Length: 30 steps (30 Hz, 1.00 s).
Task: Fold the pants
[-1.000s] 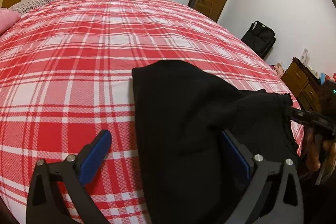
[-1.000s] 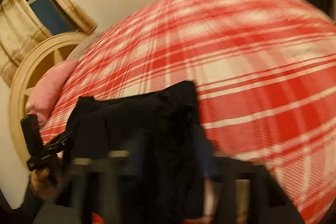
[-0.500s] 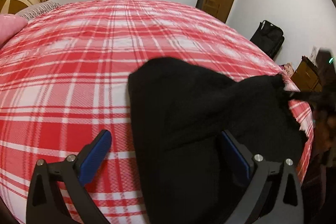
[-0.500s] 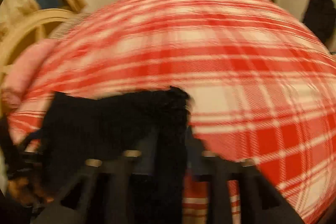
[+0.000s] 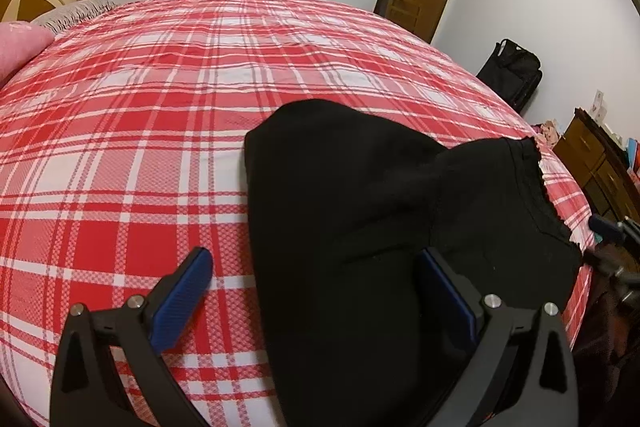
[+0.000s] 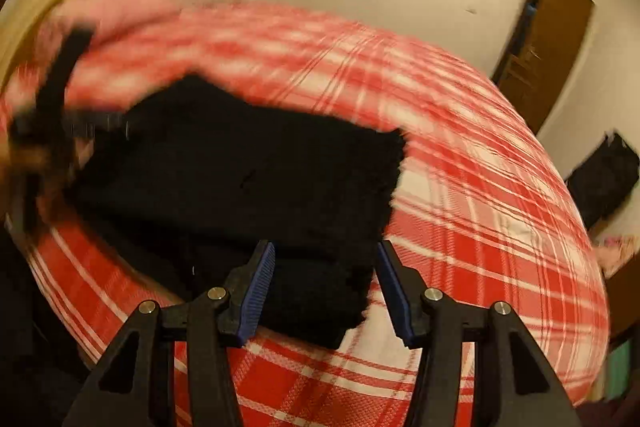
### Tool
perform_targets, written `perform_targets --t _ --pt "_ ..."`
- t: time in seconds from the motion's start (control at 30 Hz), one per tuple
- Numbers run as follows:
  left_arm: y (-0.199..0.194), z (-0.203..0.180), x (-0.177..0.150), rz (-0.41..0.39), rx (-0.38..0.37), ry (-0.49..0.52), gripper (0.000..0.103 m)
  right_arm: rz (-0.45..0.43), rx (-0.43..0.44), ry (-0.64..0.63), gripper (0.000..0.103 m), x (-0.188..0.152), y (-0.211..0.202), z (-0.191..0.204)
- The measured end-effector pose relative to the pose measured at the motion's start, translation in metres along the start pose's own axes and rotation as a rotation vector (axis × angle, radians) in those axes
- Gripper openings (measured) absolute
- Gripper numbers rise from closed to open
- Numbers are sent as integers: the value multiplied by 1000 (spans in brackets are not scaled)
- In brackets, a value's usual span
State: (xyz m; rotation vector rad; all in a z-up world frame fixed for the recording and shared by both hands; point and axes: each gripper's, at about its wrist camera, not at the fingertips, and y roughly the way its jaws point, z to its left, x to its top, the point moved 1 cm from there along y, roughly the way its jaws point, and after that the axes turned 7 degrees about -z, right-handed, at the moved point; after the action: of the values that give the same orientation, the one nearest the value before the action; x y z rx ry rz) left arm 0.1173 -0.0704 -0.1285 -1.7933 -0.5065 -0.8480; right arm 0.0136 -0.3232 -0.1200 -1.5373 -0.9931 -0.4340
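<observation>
- My left wrist view is sharp: the black pants lie folded on the red plaid bedspread, near its right edge.
- My left gripper is spread wide, one pad hidden behind the cloth.
- My right wrist view is blurred; my right gripper stands spread around a pants corner.
- Only the left view shows the frilled waistband.

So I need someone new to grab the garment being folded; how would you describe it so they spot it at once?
Look at the bed with the red and white plaid sheet that fills the room. On its near edge lie the black pants, folded over. They are the only dark thing on the sheet, and a small frilled trim runs along one edge.
</observation>
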Motion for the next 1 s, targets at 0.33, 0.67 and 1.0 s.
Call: perform_targets --t 0.33,0.67,1.0 --pt "5 -2 2 16 -9 10 103 -46 -59 -139 10 10 8 22" --pt "7 -1 2 29 -27 8 103 6 -165 -287 9 -17 5 50" --pt "11 0 -1 54 -46 17 103 -26 -90 -313 16 -31 -1 41"
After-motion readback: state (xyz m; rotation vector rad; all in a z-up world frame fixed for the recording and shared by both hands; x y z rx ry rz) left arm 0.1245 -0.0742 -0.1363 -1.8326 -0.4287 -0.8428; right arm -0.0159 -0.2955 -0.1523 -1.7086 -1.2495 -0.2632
